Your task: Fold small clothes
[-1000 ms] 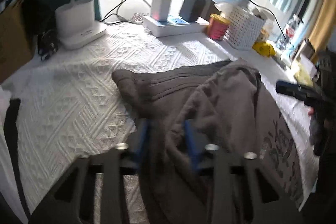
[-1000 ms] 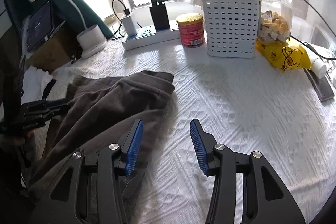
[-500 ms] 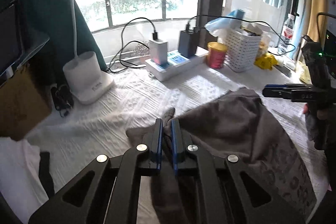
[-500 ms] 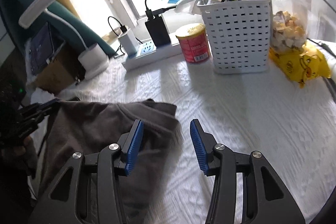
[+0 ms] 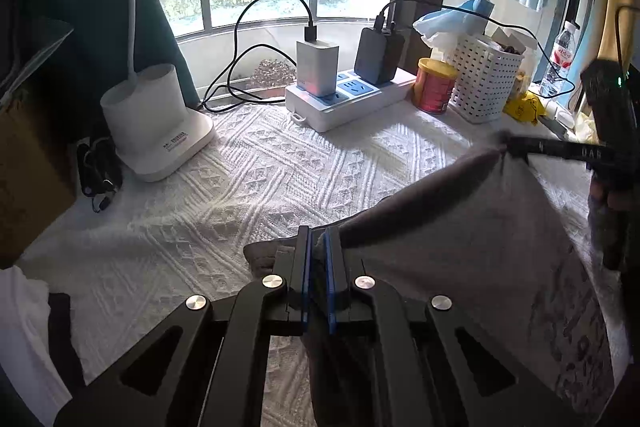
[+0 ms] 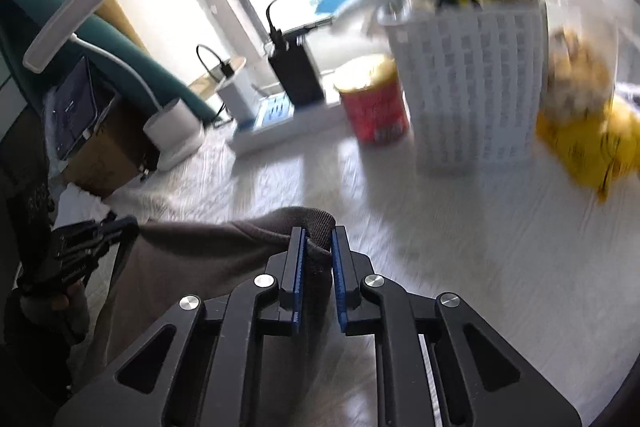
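Observation:
A grey-brown garment (image 5: pixel 460 227) with printed lettering hangs stretched between both grippers above the white textured table cover (image 5: pixel 240 187). My left gripper (image 5: pixel 316 239) is shut on one corner of its upper edge. My right gripper (image 6: pixel 318 239) has the other corner bunched between its blue pads, and its jaws are still closing on it. In the left wrist view the right gripper (image 5: pixel 508 146) pulls the cloth taut at the right. In the right wrist view the garment (image 6: pixel 200 259) runs left to the left gripper (image 6: pixel 116 227). The garment's lower part is hidden behind the fingers.
Along the window stand a white lamp base (image 5: pixel 156 119), a power strip (image 5: pixel 348 99) with chargers, a red can (image 5: pixel 434 87) and a white basket (image 5: pixel 484 83). A yellow bag (image 6: pixel 592 147) lies right of the basket. A cardboard box (image 5: pixel 24 167) and white cloth (image 5: pixel 20 327) sit at the left.
The left jaws shut on the garment's edge and raised it. The right gripper moved over the other corner and closed on it. The cloth went from lying crumpled to hanging stretched.

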